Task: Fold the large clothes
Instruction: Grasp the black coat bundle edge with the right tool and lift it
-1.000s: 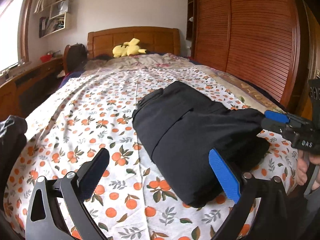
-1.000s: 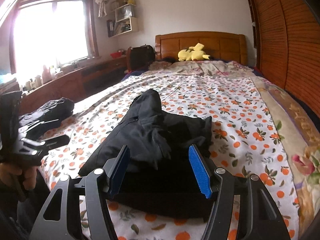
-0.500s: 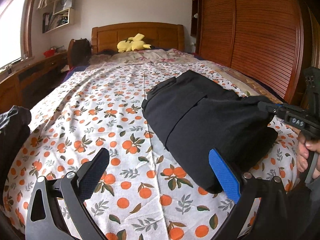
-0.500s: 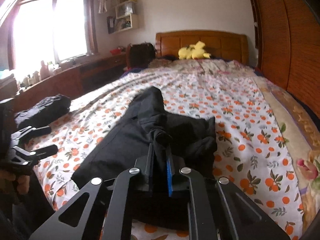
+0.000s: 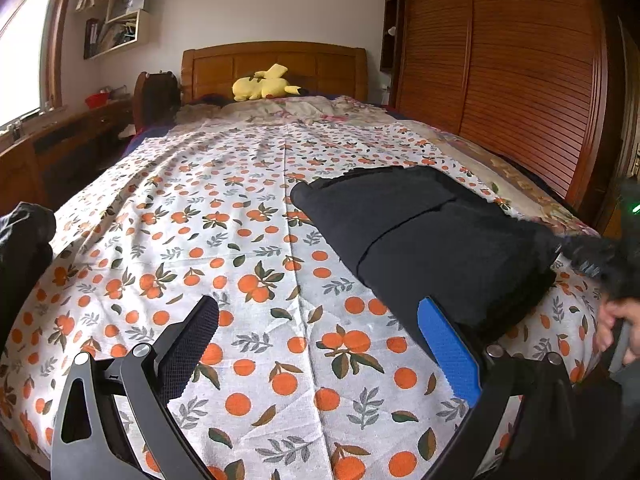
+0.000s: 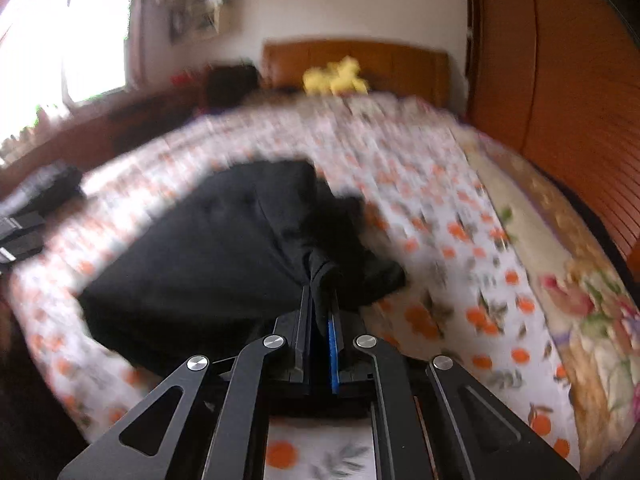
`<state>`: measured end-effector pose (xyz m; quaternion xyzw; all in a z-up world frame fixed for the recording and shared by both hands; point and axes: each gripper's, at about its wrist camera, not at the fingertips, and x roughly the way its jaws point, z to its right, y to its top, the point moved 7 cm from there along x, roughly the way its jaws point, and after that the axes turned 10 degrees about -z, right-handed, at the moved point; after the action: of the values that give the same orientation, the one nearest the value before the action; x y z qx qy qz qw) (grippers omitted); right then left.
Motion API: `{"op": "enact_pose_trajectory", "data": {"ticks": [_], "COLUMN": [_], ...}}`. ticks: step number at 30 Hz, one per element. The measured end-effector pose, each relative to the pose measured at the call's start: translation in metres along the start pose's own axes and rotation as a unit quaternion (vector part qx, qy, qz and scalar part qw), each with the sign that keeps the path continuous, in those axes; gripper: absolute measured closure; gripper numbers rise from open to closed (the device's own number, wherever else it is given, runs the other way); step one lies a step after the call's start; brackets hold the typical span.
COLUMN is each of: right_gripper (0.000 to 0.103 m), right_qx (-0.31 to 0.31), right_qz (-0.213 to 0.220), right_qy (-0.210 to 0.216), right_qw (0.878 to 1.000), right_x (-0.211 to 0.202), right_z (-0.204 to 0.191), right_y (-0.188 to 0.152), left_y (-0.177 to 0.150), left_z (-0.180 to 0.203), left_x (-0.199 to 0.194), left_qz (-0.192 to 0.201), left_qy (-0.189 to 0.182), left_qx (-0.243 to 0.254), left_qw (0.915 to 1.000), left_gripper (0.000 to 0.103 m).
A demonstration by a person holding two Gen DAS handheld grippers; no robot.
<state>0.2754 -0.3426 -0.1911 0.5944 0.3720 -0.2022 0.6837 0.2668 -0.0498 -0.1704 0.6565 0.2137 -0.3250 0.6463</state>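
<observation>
A folded black garment (image 5: 420, 240) lies on the right half of the orange-print bedsheet (image 5: 248, 248). My left gripper (image 5: 316, 308) hovers open over the sheet beside the garment's near left edge, nothing between its fingers. In the right wrist view the same black garment (image 6: 200, 260) fills the middle, blurred by motion. My right gripper (image 6: 320, 294) is closing its last bit, pads pinching a bunched fold of the black cloth at the garment's near right corner. The right gripper (image 5: 592, 256) also shows blurred at the left view's right edge, held by a hand (image 5: 616, 320).
A yellow plush toy (image 5: 264, 86) rests by the wooden headboard (image 5: 276, 60). A slatted wooden wardrobe (image 5: 520, 80) runs along the right side. Another dark pile of clothes (image 5: 24, 240) sits at the bed's left edge. A desk (image 5: 60, 136) and window stand on the left.
The right gripper went from wide open to shut on a fold of the black garment, then dipped lower and tilted down. The left gripper stayed open and nearly still.
</observation>
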Motion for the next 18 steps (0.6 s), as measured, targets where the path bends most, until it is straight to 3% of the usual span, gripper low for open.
{"op": "enact_pose_trajectory", "data": {"ticks": [2,5,13,18], "right_gripper": [0.098,0.098,0.094,0.082], "right_qx": [-0.003,-0.003,-0.006,-0.003], "right_qz": [-0.022,-0.02,0.017,0.048], "right_qy": [-0.003,-0.006,-0.023,-0.027], "right_qw": [1.0,1.0,1.0,0.998], "right_x": [0.012,0.01,-0.016,-0.039], "right_z": [0.001,-0.001,-0.005,-0.007], "right_y": [-0.007,-0.009,-0.002,0.011], "left_y": [0.0,0.0,0.0,-0.002], "left_z": [0.0,-0.001,-0.005,-0.007], "left_x": [-0.001,-0.004,-0.012,-0.015], "left_qz": [0.001,0.005,0.014,0.017], "left_qy": [0.0,-0.002,0.004,0.004], "left_qx": [0.0,-0.002,0.001,0.002], "left_qw": [1.0,1.0,0.9999,0.9998], "left_gripper": [0.003,0.003,0.003,0.003]}}
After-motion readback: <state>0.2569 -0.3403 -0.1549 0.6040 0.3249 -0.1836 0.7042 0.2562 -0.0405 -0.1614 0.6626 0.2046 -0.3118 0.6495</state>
